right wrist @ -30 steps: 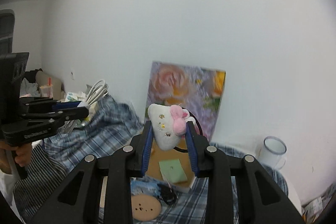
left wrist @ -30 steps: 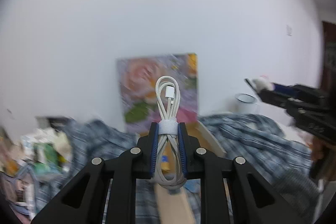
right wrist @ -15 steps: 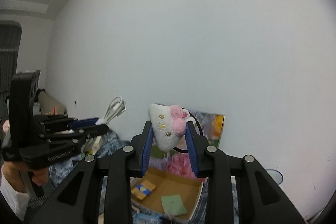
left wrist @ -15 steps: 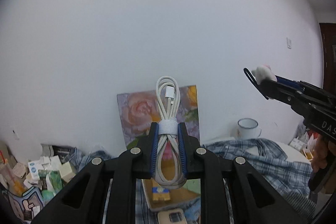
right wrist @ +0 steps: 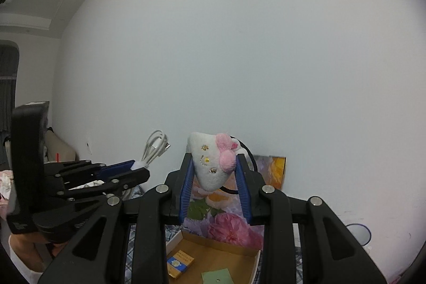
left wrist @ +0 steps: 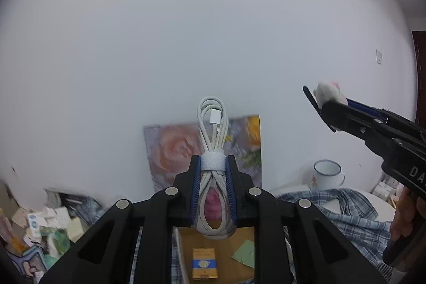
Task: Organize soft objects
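Both grippers have come up since a second ago, wall now filling most of each view. Left gripper [left wrist: 213, 193] clamped on the cable [left wrist: 213, 140]; right gripper [right wrist: 214, 175] clamped on the plush [right wrist: 213, 161]. Box [right wrist: 213, 252] sits below both. Probably carrying both to it; drop spot unclear.
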Motion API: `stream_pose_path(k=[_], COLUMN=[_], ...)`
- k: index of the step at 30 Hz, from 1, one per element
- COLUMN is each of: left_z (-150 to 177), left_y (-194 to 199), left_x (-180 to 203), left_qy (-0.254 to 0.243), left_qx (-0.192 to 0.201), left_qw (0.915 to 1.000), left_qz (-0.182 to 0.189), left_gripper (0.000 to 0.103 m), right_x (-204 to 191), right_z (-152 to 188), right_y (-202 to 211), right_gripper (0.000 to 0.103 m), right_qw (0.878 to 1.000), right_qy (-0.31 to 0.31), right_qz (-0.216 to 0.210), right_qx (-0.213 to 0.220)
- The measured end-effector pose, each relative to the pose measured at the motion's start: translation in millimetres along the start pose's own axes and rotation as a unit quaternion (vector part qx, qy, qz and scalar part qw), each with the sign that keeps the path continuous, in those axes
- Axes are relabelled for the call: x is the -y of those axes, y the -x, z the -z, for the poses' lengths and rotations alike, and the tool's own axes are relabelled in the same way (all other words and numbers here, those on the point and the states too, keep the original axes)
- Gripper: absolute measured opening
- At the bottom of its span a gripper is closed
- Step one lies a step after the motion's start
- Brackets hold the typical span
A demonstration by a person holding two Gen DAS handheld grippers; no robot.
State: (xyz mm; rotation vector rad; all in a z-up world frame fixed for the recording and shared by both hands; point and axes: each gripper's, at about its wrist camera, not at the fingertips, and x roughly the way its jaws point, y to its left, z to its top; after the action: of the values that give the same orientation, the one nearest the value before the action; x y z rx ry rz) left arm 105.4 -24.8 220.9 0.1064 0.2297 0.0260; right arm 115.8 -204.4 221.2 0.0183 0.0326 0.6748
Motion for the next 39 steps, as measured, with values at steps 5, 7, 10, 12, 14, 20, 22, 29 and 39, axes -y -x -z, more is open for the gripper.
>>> stream_pose_path(k=[5,7,10,12,14,20,22,29,39], left_z=[19,24,29,31,34,43,47,59,78], left_y=[-31,-41,-48,-55,-61,-76,-82,-99,-127], left_x=[0,0,-3,-5,-5,1,3,4,3], left_qy=[0.009,0.011,0.023,0.032,0.041,0.039,0.042,0.039,0.042], left_qx=[-0.028,-0.036,-0.044,-0.049,-0.054,-0.072,-0.078,-0.104,-0.147], left_qw=[0.9995,0.9992,0.9985,0.9979,0.9971,0.9954,0.9947,0.9924,0.9862], left_qz=[0.015,0.016,0.023,0.029,0.037,0.050,0.052,0.054,0.064], left_gripper=[0.019,0.019,0.020,0.020,0.019,0.020,0.020,0.020,0.020], right_x=[7,11,12,18,19,18,18,26,39], right_z=[18,24,32,36,38,50,54,71,98], right_y=[-18,-26,-41,-46,-53,-63,-64,-83,-107], right_gripper=[0.030,0.030,0.030,0.030,0.030,0.030,0.030,0.030,0.030], right_qw=[1.000,1.000,0.999,0.998,0.998,0.996,0.996,0.993,0.986], right_qy=[-0.008,-0.015,-0.015,-0.017,-0.020,-0.016,-0.017,-0.023,-0.044], right_qz=[0.002,0.002,0.003,0.003,0.001,0.002,0.001,0.002,-0.006], right_qx=[-0.018,-0.027,-0.044,-0.054,-0.063,-0.084,-0.089,-0.114,-0.158])
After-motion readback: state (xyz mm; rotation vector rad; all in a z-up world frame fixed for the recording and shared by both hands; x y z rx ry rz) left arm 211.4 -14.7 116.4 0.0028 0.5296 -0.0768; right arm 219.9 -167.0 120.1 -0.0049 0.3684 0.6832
